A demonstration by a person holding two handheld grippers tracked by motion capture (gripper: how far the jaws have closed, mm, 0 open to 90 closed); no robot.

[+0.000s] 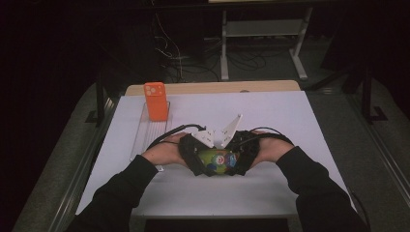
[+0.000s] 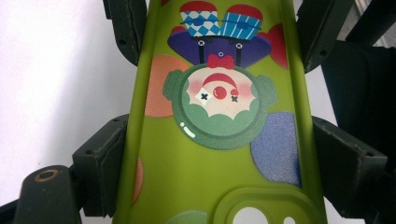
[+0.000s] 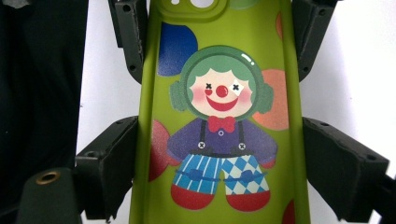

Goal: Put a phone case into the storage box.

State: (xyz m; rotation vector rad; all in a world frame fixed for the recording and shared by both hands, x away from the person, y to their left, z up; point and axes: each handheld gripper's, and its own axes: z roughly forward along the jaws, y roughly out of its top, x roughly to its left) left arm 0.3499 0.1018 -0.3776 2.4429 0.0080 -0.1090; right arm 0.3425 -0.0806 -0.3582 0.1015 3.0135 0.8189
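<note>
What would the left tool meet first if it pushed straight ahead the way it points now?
Probably the right tool, which faces it across the green clown phone case that the left tool grips; the gap is hard to judge.

Item count, as visible:

- Phone cases: two. One green phone case printed with a clown figure; one orange phone case.
- Clear trays: one. The clear tray lies on the left part of the table and carries the orange phone case.
- Grippers: two. One left gripper and one right gripper, each with two black jaws.
- Grey three-cornered plates: two, one on top of each gripper.
- Tables: one, with one white sheet on top.
</note>
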